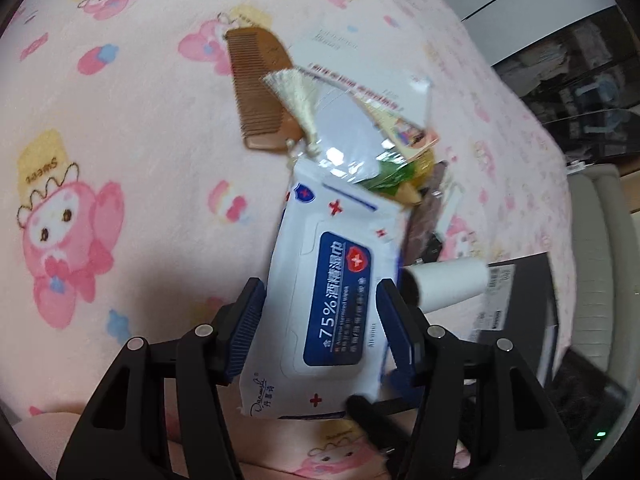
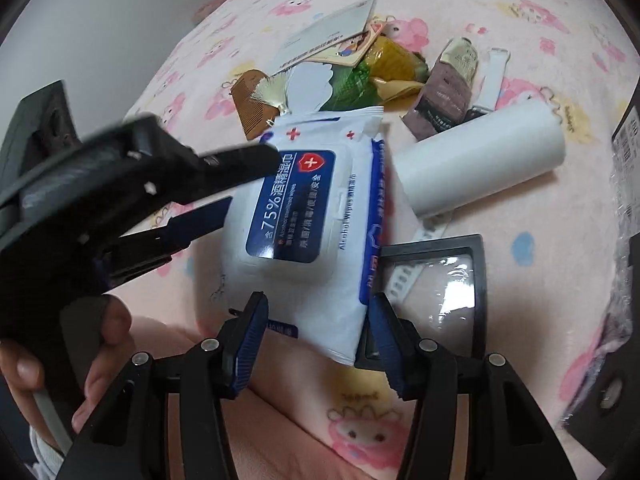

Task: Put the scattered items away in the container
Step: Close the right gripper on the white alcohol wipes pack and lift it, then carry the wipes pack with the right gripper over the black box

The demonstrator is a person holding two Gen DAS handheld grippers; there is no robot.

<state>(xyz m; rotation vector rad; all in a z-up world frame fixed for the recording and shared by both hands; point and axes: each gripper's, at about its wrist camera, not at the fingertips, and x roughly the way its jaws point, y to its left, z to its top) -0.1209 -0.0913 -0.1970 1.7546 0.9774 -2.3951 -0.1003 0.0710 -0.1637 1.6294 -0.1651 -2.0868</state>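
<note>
My left gripper (image 1: 320, 294) is closed on the wipes pack (image 1: 336, 264): its blue pads press the pack's two long edges, near the end closest to me. The pack's long axis runs straight out from the jaws toward the upper middle of the left view, and it looks raised off the pink blanket (image 1: 132, 128).

In the right view, my right gripper (image 2: 316, 312) straddles the pack's near end, one pad on each side. I cannot tell whether those pads are pressing or only flanking. The left gripper reaches in from the left of that frame, held by a hand (image 2: 92, 344).

The relation that matters is pack to container. I take the dark box with the barcode label (image 1: 516, 300), at the right edge of both views, to be the container. It lies to the right of the pack, well apart from it, and the white roll (image 2: 480, 160) sits between them. My right hand looks the nearer one, so a carry to the right with the pack kept lengthwise seems sensible.

Count on the blanket:
- one wipes pack
- one white roll
- one wooden comb (image 1: 260, 88)
- one cream tassel (image 1: 296, 96)
- one brown sachet (image 2: 444, 92)
- one black film-fronted case (image 2: 436, 280)
- two white strap pieces, one of them under that case
- a loose heap of cards and wrappers (image 2: 360, 52) that I cannot count exactly
</note>
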